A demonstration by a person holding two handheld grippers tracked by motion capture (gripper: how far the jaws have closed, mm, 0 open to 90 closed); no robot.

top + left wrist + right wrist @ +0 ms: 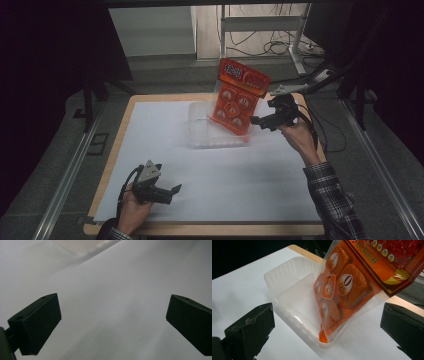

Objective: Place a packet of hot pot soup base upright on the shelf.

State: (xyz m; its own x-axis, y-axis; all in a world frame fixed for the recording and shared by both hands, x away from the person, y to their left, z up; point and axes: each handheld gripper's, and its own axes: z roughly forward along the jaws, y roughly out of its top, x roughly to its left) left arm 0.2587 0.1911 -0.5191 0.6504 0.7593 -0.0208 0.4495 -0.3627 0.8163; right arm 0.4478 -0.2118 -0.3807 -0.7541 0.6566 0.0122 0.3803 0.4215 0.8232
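One orange snack bag (352,287) stands tilted in a clear plastic tray (287,280).

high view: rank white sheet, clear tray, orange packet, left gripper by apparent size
1. white sheet
2. clear tray
3. orange packet, looks close to the tray, so that order is unsure
4. left gripper

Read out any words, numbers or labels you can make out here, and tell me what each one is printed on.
"0": large digit on a round white sticker on the orange snack bag leaning in the clear plastic tray.
Yellow characters along the bag's header band: too blurred to read.
Small print on the other round stickers: too small to read.
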